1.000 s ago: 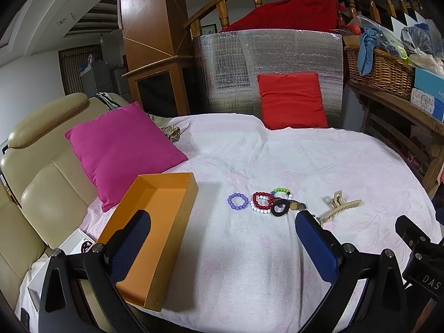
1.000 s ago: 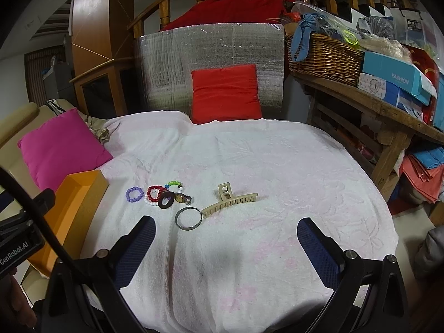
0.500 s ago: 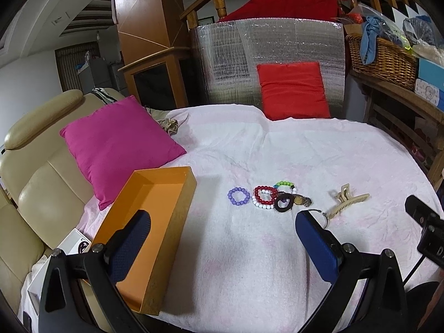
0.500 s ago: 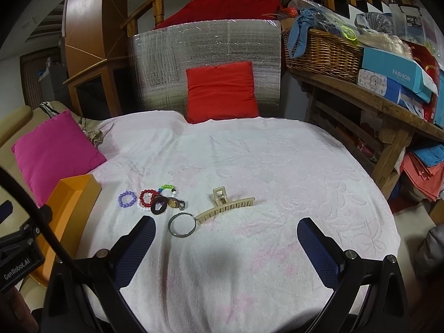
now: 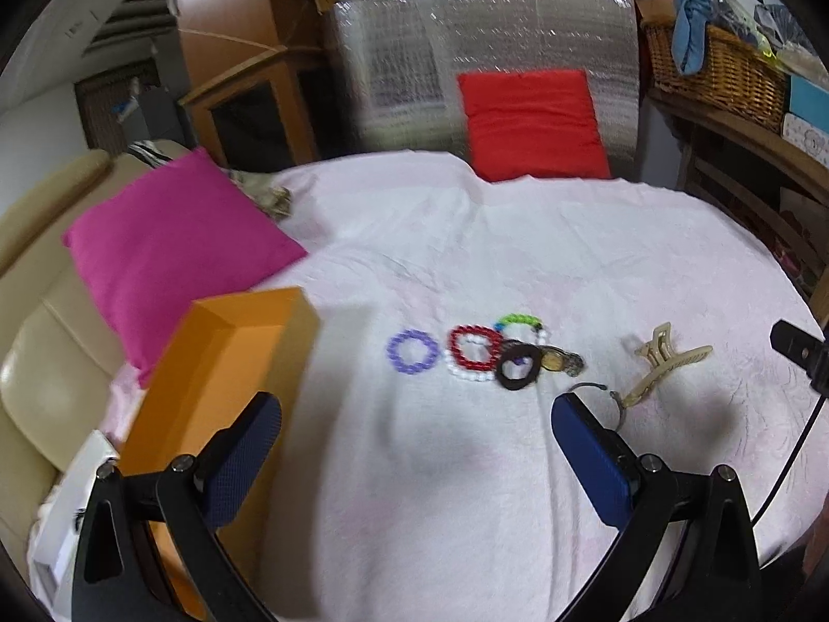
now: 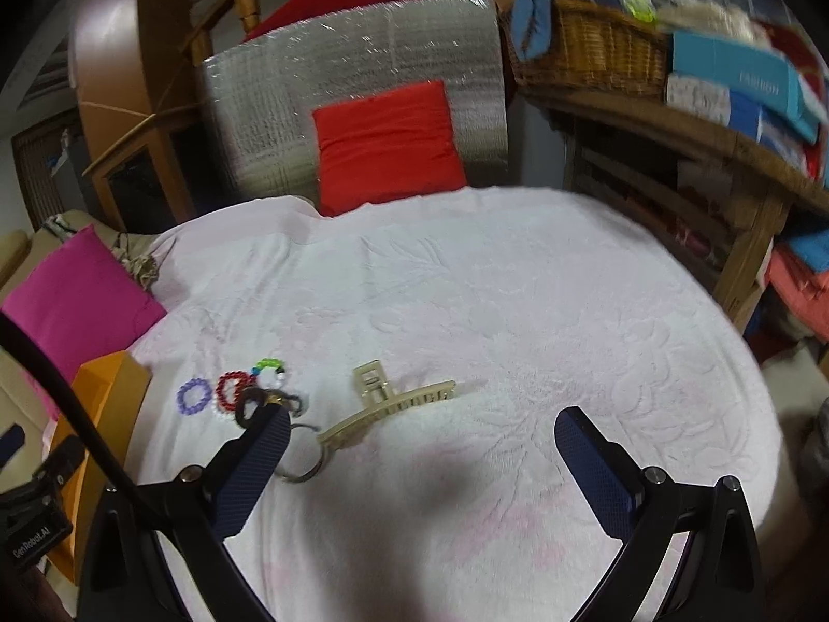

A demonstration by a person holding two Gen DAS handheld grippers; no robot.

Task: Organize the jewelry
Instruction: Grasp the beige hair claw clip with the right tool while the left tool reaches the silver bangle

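Note:
Jewelry lies in a row on the pink-white cloth: a purple bead bracelet [image 5: 413, 352], a red and white bead bracelet [image 5: 472, 350], a green bead bracelet [image 5: 518, 320], a black ring [image 5: 516, 373], a metal ring [image 6: 305, 453] and a beige hair claw [image 5: 665, 361]. An open orange box [image 5: 228, 357] stands to their left. My left gripper [image 5: 414, 446] is open and empty, just short of the bracelets. My right gripper [image 6: 419, 453] is open and empty, with the hair claw [image 6: 391, 404] just ahead between its fingers.
A magenta cushion [image 5: 176, 243] lies left of the box on a beige sofa [image 5: 36, 331]. A red cushion [image 5: 533, 124] leans on a silver panel at the back. A wooden shelf with a wicker basket [image 6: 590, 46] and boxes stands to the right.
Both grippers have moved forward and lower toward the jewelry, which looks larger now. The right gripper has come close over the hair claw and metal ring. Nothing has been picked up.

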